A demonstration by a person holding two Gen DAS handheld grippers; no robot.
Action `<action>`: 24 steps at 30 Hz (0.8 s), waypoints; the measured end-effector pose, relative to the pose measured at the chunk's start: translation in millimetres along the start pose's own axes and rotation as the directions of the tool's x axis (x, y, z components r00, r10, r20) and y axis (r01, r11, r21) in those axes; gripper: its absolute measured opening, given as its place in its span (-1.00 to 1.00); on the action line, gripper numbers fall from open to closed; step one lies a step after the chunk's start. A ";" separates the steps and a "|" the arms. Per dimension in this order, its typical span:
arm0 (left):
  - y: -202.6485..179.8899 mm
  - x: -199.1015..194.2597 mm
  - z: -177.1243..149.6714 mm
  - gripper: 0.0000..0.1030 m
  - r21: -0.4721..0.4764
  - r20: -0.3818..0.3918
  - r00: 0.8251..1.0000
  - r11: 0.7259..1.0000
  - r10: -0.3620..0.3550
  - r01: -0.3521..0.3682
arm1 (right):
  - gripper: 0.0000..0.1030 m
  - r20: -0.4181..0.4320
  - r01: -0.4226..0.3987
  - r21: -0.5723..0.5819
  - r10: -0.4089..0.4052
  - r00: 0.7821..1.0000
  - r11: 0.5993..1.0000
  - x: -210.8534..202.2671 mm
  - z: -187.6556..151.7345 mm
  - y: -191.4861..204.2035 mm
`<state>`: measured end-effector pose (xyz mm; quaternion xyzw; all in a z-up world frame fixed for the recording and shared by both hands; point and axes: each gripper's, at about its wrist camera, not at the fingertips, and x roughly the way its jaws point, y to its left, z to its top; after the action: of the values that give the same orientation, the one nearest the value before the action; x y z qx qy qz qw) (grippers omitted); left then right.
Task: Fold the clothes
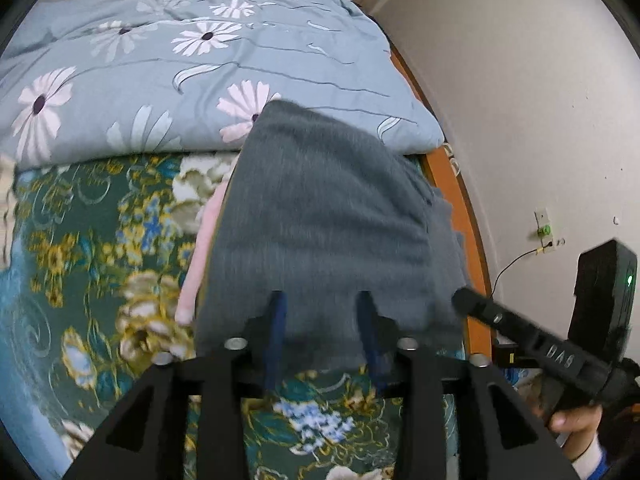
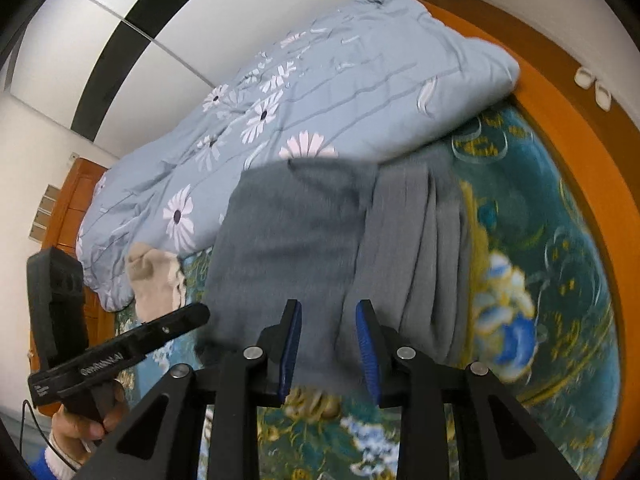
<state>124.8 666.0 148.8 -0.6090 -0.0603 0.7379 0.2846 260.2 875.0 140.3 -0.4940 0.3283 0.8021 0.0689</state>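
A grey garment (image 1: pixel 320 216) lay mid-frame on the floral sheet (image 1: pixel 100 248), its far end against the blue quilt (image 1: pixel 200 60). The left gripper (image 1: pixel 322 320) and right gripper (image 2: pixel 329 332) hung spread over its near hem, gripping nothing.

The grey garment (image 1: pixel 320 216) in front of me looks like a soft, matt knit with fine ribbing, kinda fuzzy. The bedspread (image 1: pixel 100 248) under it is a plush, floral-printed cloth, and the blue quilt (image 1: pixel 200 60) behind is smooth cotton-looking fabric with stitched lines. My fingers (image 2: pixel 290 344) are matt black plastic with ridged blue rubbery pads and shiny metal pins. The bed frame (image 2: pixel 580 128) is smooth orange-brown wood with a slight sheen.
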 end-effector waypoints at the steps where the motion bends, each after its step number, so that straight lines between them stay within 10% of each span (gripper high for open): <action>1: -3.2 0.7 -7.9 -0.04 -0.002 -0.009 1.000 1.000 0.010 -0.010 | -0.39 -0.013 0.004 0.001 -0.004 1.000 1.000 -0.1 -10.1 1.3; 11: -17.7 7.7 -78.8 0.44 -0.029 -0.053 0.997 0.998 0.059 -0.061 | 0.06 -0.139 0.080 -0.003 -0.080 0.987 0.997 10.2 -85.6 4.7; 24: -14.0 -4.9 -112.8 0.57 -0.087 -0.022 0.994 0.990 0.107 -0.108 | 0.39 -0.195 0.190 -0.173 -0.223 0.955 0.966 16.8 -90.5 26.2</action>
<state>235.4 646.2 130.8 -0.6294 -0.0574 0.7437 0.2180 308.0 797.3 111.4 -0.6126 0.2180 0.7556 0.0791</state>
